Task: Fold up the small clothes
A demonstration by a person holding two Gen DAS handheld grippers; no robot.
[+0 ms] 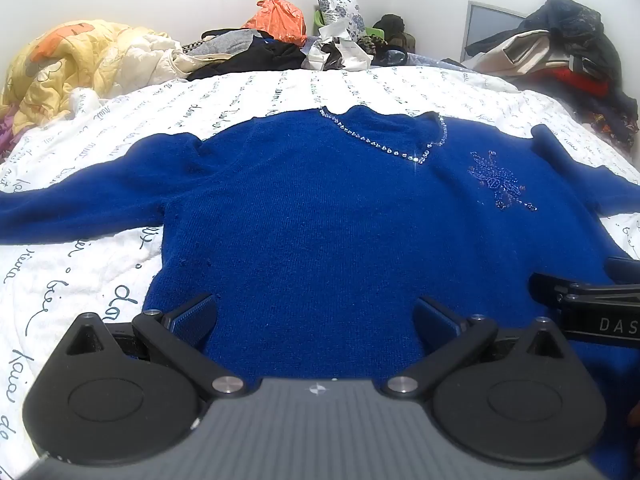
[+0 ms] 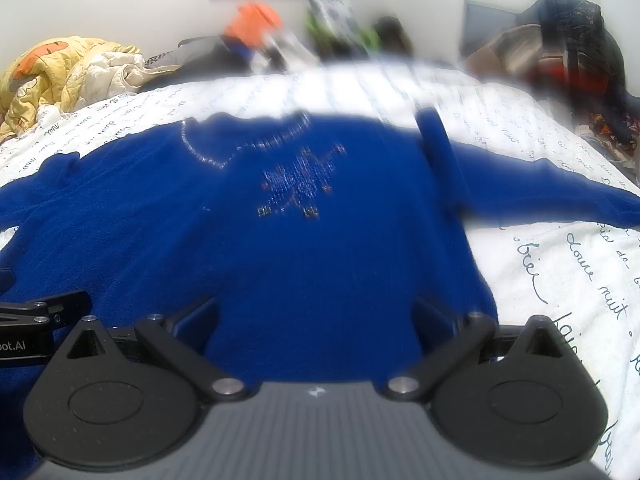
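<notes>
A royal-blue knit sweater (image 1: 320,208) lies flat and face up on the bed, sleeves spread to both sides, with a rhinestone neckline (image 1: 384,144) and a beaded motif (image 1: 500,180) on the chest. It also fills the right wrist view (image 2: 280,248), which is motion-blurred. My left gripper (image 1: 316,316) is open and empty, its jaws wide over the sweater's lower left part near the hem. My right gripper (image 2: 316,316) is open and empty over the lower right part. The right gripper's side shows at the left wrist view's right edge (image 1: 592,308).
The bed has a white cover with dark script (image 1: 80,288). A yellow quilt (image 1: 72,64) is bunched at the far left. Piled clothes and an orange bag (image 1: 276,20) sit at the head. More clothes are heaped at the far right (image 1: 568,52).
</notes>
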